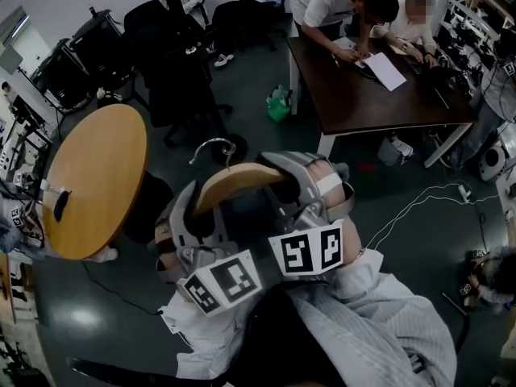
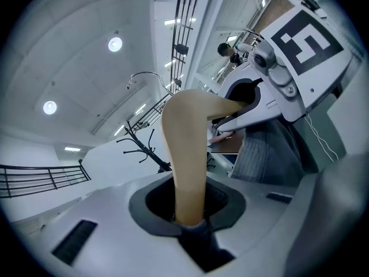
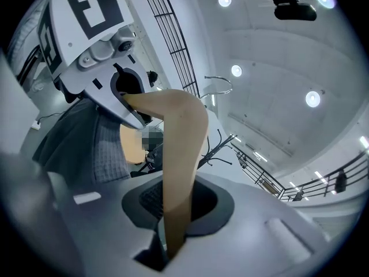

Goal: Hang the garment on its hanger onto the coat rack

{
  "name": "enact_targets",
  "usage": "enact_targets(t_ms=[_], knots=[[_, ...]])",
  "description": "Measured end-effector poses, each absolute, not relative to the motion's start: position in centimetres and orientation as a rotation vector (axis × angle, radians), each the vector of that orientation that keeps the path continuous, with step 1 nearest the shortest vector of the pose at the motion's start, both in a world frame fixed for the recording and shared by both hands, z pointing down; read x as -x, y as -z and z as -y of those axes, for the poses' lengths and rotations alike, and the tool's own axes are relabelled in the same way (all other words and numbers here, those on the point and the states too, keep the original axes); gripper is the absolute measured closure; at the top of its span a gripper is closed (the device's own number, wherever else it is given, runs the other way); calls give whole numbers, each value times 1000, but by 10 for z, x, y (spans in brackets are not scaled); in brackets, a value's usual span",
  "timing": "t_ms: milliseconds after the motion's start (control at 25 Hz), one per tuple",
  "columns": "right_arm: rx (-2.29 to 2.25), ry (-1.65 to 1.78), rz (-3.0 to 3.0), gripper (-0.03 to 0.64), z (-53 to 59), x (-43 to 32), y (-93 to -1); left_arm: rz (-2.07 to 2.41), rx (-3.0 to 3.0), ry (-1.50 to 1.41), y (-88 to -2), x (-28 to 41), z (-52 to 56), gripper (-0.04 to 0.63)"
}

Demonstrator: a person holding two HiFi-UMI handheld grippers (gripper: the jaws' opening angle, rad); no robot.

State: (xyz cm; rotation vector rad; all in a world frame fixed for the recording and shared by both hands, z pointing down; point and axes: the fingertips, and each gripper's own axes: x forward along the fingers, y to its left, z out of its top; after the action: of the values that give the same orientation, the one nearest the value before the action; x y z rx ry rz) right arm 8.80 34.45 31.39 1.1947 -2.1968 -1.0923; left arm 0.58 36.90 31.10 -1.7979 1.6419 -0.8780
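You're mid-carry: left tool (image 1: 193, 212) and right tool (image 1: 300, 185) each clamp one arm of the wooden hanger (image 1: 234, 182), with the garment (image 2: 262, 152) draped below. Next, lift its hook (image 1: 211, 145) over a coat rack (image 2: 139, 138) peg. Keep clear of the round bench (image 1: 97, 176) edge on your left.
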Motion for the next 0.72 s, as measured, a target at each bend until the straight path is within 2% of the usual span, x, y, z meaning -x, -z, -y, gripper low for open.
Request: enact_targets(t_ms=[280, 720], knots=[[-1133, 1021, 2240, 574, -293, -71, -336, -1646, 1822, 945, -331, 10, -319, 529], [-1183, 1012, 2193, 574, -129, -3, -331, -1579, 1849, 908, -326, 79, -149, 529]])
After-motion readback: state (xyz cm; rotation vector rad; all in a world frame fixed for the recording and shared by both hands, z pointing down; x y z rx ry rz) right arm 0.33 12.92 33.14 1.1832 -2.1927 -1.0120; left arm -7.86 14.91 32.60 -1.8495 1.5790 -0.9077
